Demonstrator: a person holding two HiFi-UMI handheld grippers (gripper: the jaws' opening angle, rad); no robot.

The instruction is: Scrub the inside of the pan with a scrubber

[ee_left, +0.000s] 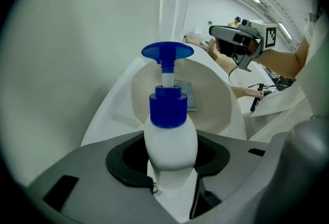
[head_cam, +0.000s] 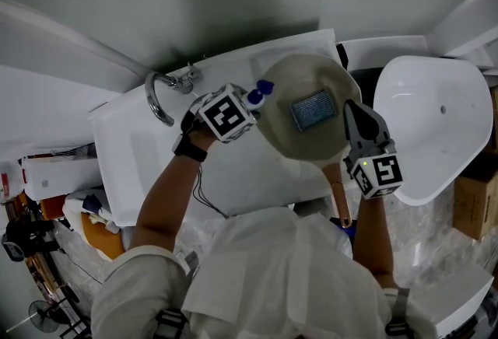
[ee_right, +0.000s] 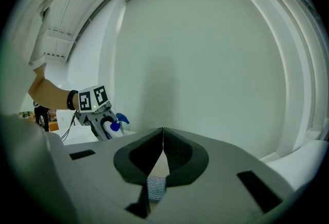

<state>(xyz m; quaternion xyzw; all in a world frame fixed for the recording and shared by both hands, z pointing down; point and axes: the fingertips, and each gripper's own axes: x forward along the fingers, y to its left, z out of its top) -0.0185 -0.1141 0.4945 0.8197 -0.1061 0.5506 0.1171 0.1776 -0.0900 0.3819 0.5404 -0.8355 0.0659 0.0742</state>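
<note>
A beige pan (head_cam: 284,135) hangs tilted over the sink, its inside facing the left gripper, its wooden handle (head_cam: 340,201) pointing toward me. A grey-blue scrubber (head_cam: 313,110) lies against the pan's inner face, and shows as the scrubber (ee_left: 186,94) behind the bottle. My right gripper (head_cam: 350,110) is shut on the pan's right rim; a beige sliver sits between its jaws in the right gripper (ee_right: 162,141) view. My left gripper (head_cam: 250,100) is shut on a white pump bottle (ee_left: 169,135) with a blue pump head (ee_left: 167,52), held just left of the pan.
Below the pan is a white sink (head_cam: 148,155) with a chrome tap (head_cam: 159,96) at its back left. A white basin (head_cam: 440,124) stands to the right, beside a cardboard box (head_cam: 471,205). Bottles and clutter (head_cam: 47,205) sit at the far left.
</note>
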